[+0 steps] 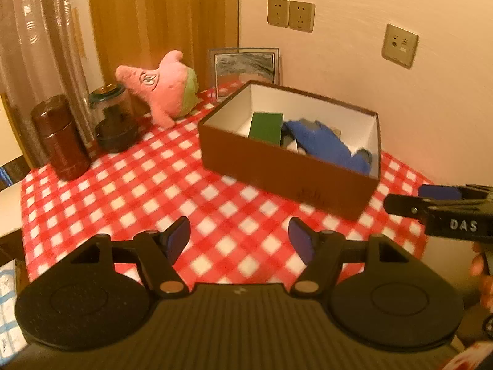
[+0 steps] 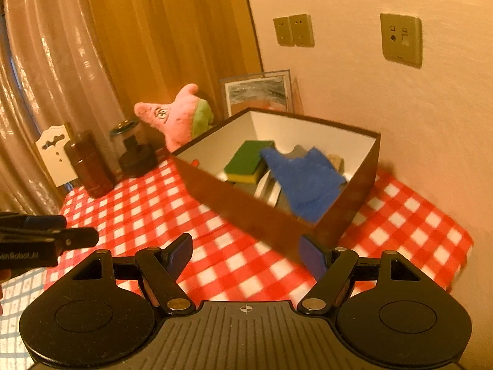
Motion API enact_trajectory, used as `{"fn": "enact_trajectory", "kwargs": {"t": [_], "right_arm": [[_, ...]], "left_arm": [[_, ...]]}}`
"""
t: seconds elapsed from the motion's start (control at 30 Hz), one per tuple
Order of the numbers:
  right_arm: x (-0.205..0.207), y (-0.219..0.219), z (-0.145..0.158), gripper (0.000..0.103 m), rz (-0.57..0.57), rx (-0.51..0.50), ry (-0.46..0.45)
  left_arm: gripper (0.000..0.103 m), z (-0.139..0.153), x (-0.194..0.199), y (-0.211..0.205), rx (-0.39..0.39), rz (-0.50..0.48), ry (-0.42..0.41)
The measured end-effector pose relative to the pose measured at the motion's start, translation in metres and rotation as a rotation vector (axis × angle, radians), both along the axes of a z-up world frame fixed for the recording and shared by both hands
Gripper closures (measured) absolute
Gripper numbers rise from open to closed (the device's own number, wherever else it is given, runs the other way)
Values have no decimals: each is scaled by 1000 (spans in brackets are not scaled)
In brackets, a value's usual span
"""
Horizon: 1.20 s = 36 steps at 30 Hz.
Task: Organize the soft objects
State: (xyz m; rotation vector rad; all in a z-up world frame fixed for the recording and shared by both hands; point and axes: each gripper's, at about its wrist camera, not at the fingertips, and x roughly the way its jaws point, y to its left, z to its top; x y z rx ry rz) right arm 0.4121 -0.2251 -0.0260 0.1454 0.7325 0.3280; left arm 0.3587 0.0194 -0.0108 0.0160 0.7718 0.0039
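Note:
A brown box [image 1: 277,166] [image 2: 246,215] with a white inside stands on the red checked tablecloth [image 1: 148,197]. In it lie a blue cloth [image 1: 326,145] [image 2: 305,182] and a green and yellow sponge [image 1: 266,128] [image 2: 248,162]. A pink star plush [image 1: 163,88] [image 2: 177,117] sits behind the box to the left. My left gripper [image 1: 238,240] is open and empty above the cloth, short of the box. My right gripper [image 2: 248,254] is open and empty, close to the box's near corner. It also shows at the right edge of the left wrist view [image 1: 400,199].
A brown canister [image 1: 60,138] [image 2: 89,166], a dark jar [image 1: 115,123] [image 2: 135,154] and a glass jar stand at the table's left back. A framed picture [image 1: 245,67] [image 2: 258,91] leans on the wall. Curtains hang at the left.

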Motion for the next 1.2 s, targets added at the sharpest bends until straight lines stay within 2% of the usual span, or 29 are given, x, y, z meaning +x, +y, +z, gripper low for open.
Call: {"fn": "enact_trajectory", "kwargs": {"t": [0.47,0.73,0.93,1.2], "right_arm": [[-159,75,6,27,-22,16,41],[-243,107,13,27,-35,16,73],[-280,117,21,27,-25,5,88],[-299,121,22,27,11,-15,114]], "left_arm": [[35,2,-169,46,1,14,25],[35,5,-244,60,-20,-10,55],[35,7,-278,60,-31,-16,56],[35,7,-297,57,-38,12,65]]}}
